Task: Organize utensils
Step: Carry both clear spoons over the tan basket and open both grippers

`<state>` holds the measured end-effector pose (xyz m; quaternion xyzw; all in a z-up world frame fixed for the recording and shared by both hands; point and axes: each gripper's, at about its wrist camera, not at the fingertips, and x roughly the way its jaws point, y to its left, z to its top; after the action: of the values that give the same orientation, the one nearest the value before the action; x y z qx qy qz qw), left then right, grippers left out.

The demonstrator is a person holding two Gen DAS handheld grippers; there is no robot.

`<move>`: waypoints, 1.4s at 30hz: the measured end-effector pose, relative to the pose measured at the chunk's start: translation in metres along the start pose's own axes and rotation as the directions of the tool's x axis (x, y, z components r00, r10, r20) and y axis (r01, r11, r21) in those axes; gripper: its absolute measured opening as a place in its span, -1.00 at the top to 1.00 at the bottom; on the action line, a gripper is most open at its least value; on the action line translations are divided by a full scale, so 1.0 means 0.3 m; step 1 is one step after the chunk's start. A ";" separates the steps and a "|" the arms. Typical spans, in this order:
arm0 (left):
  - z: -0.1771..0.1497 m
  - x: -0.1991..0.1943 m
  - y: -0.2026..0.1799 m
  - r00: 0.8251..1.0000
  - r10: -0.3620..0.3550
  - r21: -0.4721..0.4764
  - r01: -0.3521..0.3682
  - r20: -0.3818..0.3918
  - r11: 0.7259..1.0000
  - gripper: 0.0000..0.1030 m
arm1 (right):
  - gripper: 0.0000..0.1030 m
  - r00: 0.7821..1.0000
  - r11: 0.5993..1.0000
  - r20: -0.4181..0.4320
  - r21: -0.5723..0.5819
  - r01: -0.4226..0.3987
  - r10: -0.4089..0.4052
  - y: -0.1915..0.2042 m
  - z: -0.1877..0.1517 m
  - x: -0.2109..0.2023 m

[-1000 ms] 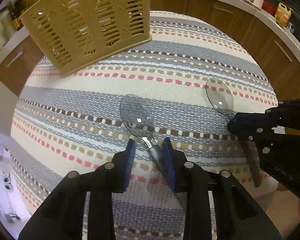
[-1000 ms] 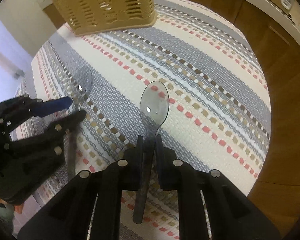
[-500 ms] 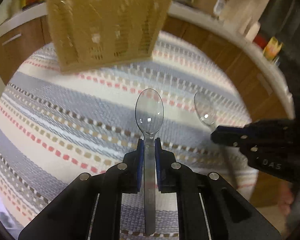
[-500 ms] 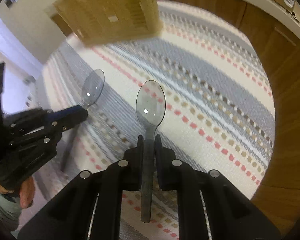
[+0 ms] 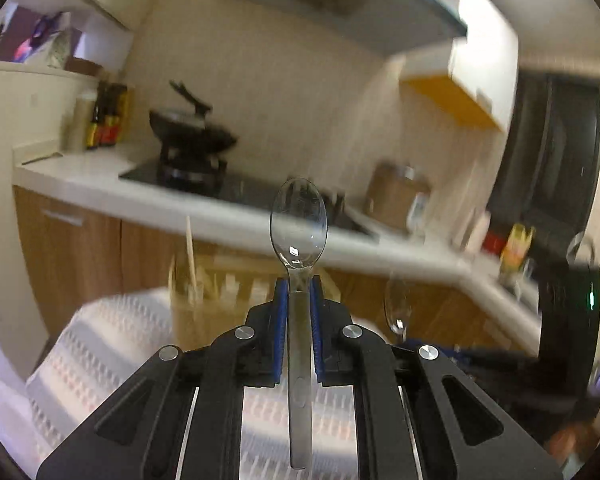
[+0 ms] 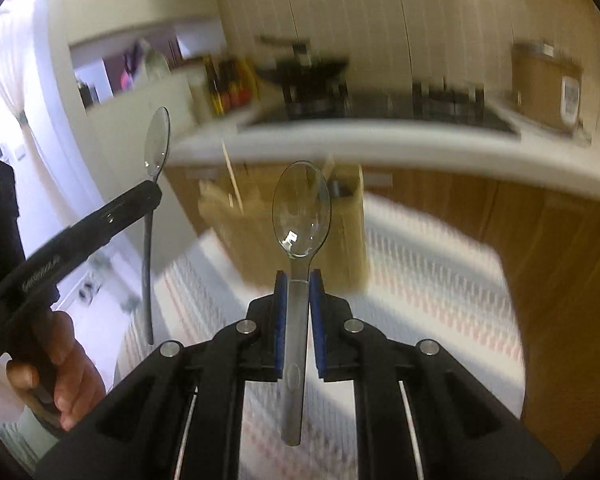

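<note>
One clear plastic spoon point(image 5: 299, 224) stands upright, bowl up, handle clamped; a second clear spoon point(image 6: 301, 210) likewise; beyond, a blurred tan slotted utensil basket point(image 6: 236, 232) on the striped cloth.

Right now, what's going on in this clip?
A person is holding two handheld grippers, each clamped on a clear plastic spoon. The left gripper grips its spoon by the handle, bowl pointing up. The right gripper holds the other spoon the same way. Both spoons are lifted off the striped tablecloth in front of the tan utensil basket, which already holds some sticks. Neither spoon is in the basket yet.
</note>
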<state>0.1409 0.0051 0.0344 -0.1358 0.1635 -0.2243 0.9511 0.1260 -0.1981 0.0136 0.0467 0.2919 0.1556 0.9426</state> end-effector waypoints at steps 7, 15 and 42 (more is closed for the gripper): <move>0.097 0.065 -0.017 0.971 0.027 -0.024 -0.022 0.238 0.999 0.83 | 0.82 0.964 0.999 0.264 -0.025 0.048 -0.040 0.013 0.180 0.017; 0.136 0.210 -0.019 0.954 0.048 -0.018 -0.044 0.296 0.999 0.83 | 0.82 0.913 0.993 0.397 -0.037 0.112 -0.088 -0.028 0.292 0.136; 0.028 0.396 0.055 0.960 0.142 0.043 -0.156 0.242 0.987 0.55 | -0.21 0.882 0.988 0.451 -0.012 0.155 -0.133 -0.147 0.102 0.309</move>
<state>0.2509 -0.0350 0.0069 -0.1196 0.0508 -0.1391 0.9817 0.2274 -0.2101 -0.0187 0.0372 0.0652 0.0769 0.9942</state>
